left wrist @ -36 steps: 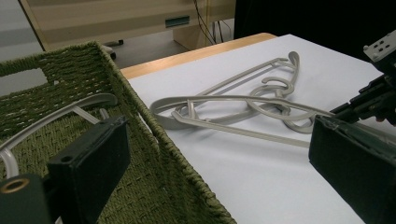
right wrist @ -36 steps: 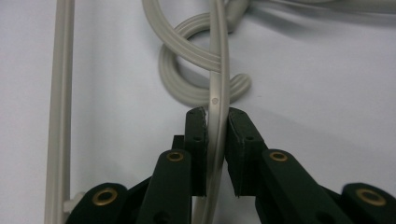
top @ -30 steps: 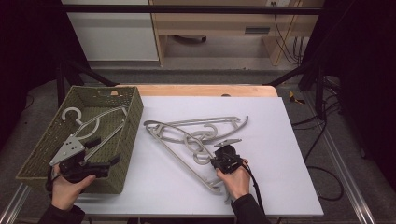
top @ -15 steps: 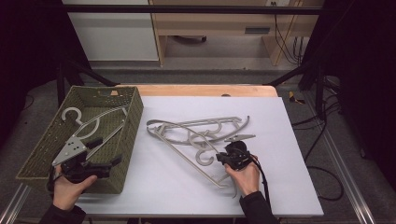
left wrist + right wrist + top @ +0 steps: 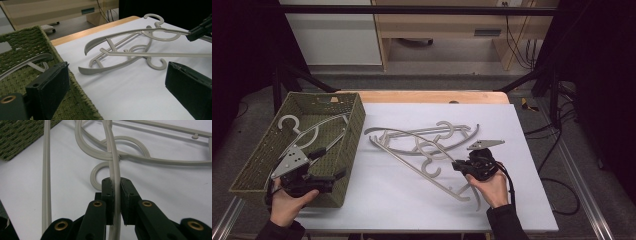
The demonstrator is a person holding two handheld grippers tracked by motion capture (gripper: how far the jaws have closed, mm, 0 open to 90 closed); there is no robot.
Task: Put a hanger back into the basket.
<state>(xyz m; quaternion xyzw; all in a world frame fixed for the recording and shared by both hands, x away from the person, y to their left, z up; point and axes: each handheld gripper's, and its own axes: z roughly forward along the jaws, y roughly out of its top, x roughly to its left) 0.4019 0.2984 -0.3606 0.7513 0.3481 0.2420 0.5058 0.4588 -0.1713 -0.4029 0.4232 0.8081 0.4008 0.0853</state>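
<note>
Several grey plastic hangers [image 5: 432,137] lie tangled on the white table [image 5: 522,200]. My right gripper [image 5: 458,166] is shut on the arm of one hanger [image 5: 412,165] near its hook; in the right gripper view the jaws [image 5: 115,188] pinch that arm [image 5: 113,165]. The left gripper [image 5: 332,164] hovers open at the near right corner of a green woven basket [image 5: 357,125], which holds another hanger [image 5: 322,125]. In the left gripper view its jaws [image 5: 120,85] stand wide apart with nothing between them, facing the hanger pile [image 5: 130,53].
A wooden strip [image 5: 427,96] edges the table's far side, with a cabinet and desk legs beyond. Dark frame posts and cables stand at both sides. The right gripper [image 5: 200,28] shows far off in the left gripper view.
My right gripper has moved to the right with the hanger arm in it, dragging that hanger across the table. The left gripper has barely moved.
</note>
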